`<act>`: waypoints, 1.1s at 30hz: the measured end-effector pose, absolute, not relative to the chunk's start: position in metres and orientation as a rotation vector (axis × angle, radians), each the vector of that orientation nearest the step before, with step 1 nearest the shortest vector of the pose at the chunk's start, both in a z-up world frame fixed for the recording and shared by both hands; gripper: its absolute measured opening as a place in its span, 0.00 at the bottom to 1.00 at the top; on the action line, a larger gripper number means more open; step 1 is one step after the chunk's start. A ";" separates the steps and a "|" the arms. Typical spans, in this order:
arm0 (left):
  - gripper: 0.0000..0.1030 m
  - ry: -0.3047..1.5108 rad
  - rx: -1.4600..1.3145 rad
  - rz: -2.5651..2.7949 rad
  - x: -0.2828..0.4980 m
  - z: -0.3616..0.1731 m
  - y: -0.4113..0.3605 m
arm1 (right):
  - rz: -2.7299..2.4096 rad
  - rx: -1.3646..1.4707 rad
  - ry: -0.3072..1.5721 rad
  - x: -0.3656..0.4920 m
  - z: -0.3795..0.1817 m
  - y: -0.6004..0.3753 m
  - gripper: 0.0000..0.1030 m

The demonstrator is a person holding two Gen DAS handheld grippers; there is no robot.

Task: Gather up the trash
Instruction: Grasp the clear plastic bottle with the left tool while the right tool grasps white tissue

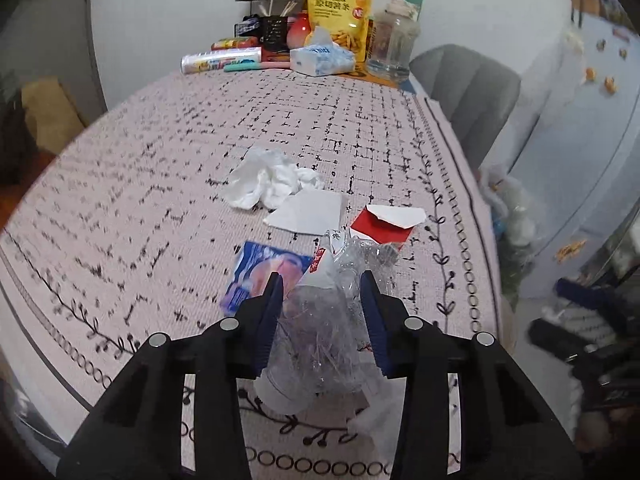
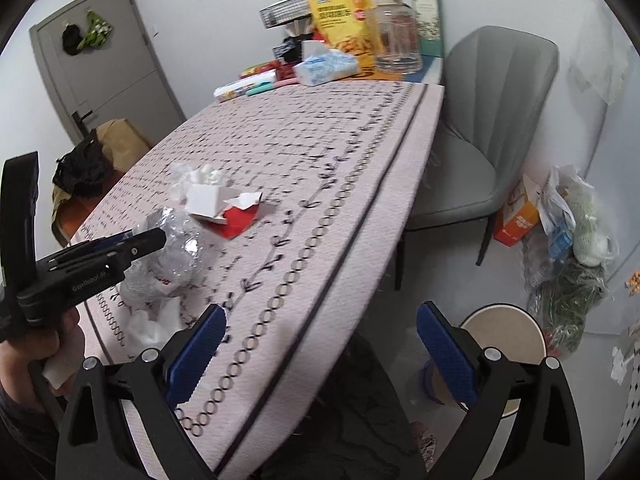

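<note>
- Two views. Left wrist: left gripper (image 1: 320, 284) closed on crushed bottle (image 1: 324, 320), pads pressed into its sides near the table (image 1: 120, 200) front edge. Blue wrapper (image 1: 260, 276), red packet (image 1: 384, 224), paper (image 1: 308, 210) and tissues (image 1: 272, 178) lie loose beyond.
- Judgement: thin plastic may spring free; keep squeeze firm, lift straight.
- Right wrist: right gripper (image 2: 320, 340) wide open, empty, hanging over the table edge. Bottle (image 2: 172, 240) sits at left in the other gripper.
</note>
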State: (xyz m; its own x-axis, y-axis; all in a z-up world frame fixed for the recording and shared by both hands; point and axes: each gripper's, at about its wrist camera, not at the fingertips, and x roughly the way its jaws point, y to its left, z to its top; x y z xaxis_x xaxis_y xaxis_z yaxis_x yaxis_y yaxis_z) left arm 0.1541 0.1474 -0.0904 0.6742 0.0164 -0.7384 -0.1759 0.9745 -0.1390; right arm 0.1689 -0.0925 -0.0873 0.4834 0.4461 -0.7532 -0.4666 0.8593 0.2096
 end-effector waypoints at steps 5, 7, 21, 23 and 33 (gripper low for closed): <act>0.34 0.760 -0.320 0.094 0.130 -0.081 0.169 | 0.600 -0.059 0.905 0.161 -0.084 -0.071 0.91; 0.33 0.741 -0.342 0.094 0.121 -0.077 0.176 | 0.615 -0.069 0.902 0.157 -0.083 -0.064 0.91; 0.33 0.665 -0.415 0.174 0.071 -0.068 0.206 | 0.771 -0.205 0.903 0.119 -0.082 0.005 0.89; 0.33 0.659 -0.415 0.178 0.068 -0.068 0.209 | 0.769 -0.239 0.918 0.115 -0.091 0.014 0.78; 0.33 0.662 -0.411 0.173 0.069 -0.068 0.204 | 0.785 -0.234 0.944 0.114 -0.096 0.019 0.37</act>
State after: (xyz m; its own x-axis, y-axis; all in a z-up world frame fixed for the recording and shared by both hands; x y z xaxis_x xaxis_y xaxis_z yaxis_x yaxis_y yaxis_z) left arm 0.0686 0.2044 -0.0680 0.7778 0.0262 -0.6280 -0.2843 0.9057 -0.3143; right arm 0.1142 0.0195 -0.0960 0.3394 0.4994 -0.7971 -0.6928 0.7059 0.1473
